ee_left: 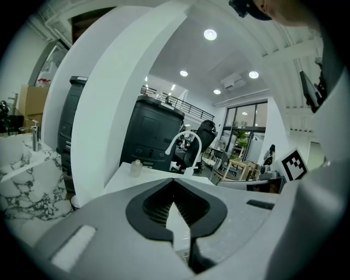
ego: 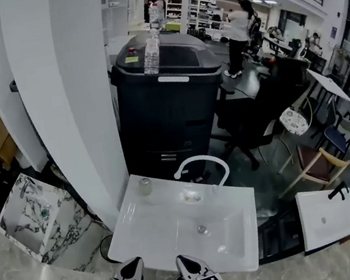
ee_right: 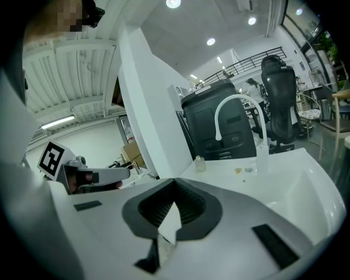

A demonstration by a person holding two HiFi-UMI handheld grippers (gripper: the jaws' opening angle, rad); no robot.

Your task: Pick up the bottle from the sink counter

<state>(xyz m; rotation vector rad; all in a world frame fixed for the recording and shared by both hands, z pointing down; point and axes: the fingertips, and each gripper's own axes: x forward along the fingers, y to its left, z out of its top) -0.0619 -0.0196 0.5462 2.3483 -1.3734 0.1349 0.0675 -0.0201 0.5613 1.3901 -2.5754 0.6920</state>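
A small clear bottle (ego: 145,185) stands upright at the back left corner of the white sink counter (ego: 134,232). It also shows far off in the left gripper view as the small bottle (ee_left: 135,167), and in the right gripper view as the small bottle (ee_right: 200,163). Both grippers sit at the counter's near edge, well short of the bottle. My left gripper (ego: 133,264) has its jaws closed together with nothing between them. My right gripper (ego: 184,261) is shut and empty too. Its jaw tips meet in the right gripper view.
A curved white faucet (ego: 200,165) rises behind the basin (ego: 207,230). A black bin (ego: 168,97) with a water bottle (ego: 150,53) on top stands behind the sink. A white pillar (ego: 60,89) is at left, a marble slab (ego: 38,215) leans below it. Another white sink (ego: 327,217) lies at right.
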